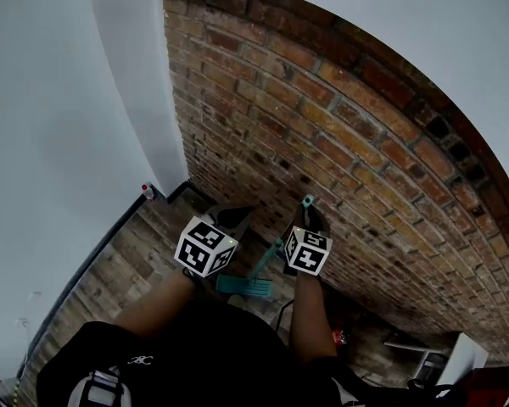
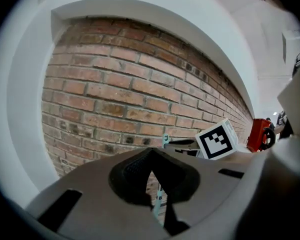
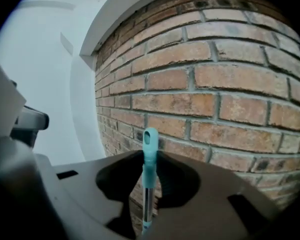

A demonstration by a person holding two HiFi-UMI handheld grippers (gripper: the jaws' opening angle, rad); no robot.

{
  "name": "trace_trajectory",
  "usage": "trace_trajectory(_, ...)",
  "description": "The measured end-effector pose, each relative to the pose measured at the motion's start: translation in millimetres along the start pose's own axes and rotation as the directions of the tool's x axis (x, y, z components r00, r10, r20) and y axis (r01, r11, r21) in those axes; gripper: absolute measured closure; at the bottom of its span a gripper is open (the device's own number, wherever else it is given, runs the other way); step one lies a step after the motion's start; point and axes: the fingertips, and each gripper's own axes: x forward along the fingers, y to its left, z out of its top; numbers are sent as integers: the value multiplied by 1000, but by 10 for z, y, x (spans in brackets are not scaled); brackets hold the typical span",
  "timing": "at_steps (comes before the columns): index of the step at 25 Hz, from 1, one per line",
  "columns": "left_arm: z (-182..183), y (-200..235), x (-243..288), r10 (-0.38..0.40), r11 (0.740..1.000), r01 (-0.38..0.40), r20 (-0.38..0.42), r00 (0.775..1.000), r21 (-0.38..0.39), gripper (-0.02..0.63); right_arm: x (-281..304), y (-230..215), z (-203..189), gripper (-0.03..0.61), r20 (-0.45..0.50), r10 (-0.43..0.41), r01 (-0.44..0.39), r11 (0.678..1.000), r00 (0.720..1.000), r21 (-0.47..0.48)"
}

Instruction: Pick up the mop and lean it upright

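The mop stands nearly upright against the brick wall (image 1: 339, 142). Its teal handle tip (image 1: 306, 200) is at the top and its teal head (image 1: 246, 286) is on the floor below. My right gripper (image 1: 310, 220) is shut on the handle just under the tip. In the right gripper view the teal grip (image 3: 149, 144) and metal shaft (image 3: 146, 204) run up between the jaws. My left gripper (image 1: 229, 220) hovers left of the pole, jaws closed on nothing. In the left gripper view the left gripper (image 2: 150, 156) points at the wall; the shaft (image 2: 158, 200) and the right gripper's marker cube (image 2: 217, 140) lie beyond.
A white wall (image 1: 59, 125) meets the brick wall at a corner on the left, with a small white bottle (image 1: 147, 192) at its foot. The floor is brick too. A red object (image 2: 260, 134) and a white box (image 1: 445, 359) are at the right.
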Motion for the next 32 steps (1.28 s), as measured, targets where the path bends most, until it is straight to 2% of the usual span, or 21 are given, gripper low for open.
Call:
trace_trajectory(3,9,-108,68,-52,999,52,3,999,11,623,-300,88,-69,483,9,58,-58,998,998,21)
trace_trajectory(6,-7,-219,133,-98,995,98,1,995,15,623,-639,128,-164,483,16,79,-80,995,997,61)
trace_trajectory(11,-86,-424,264,-168,985,168,-31,985,23,623,-1075,129,-300,483,19,76,-77,992,997,98)
trace_trajectory(16,-155,-586,365,-204,978,207,-61,977,41,623,-1250,80,-369,483,26,51,-54,989,998,134)
trace_trajectory(21,-143,-664,409,-194,974,200,-65,979,103,623,-1295,57,-398,483,34,37,-41,987,999,154)
trace_trajectory(26,-98,-668,431,-215,975,217,-55,975,45,623,-1264,6,-403,483,34,29,-34,985,999,166)
trace_trajectory(32,-95,-579,431,-200,978,202,-60,978,42,623,-1148,-20,-379,483,33,39,-44,984,999,171)
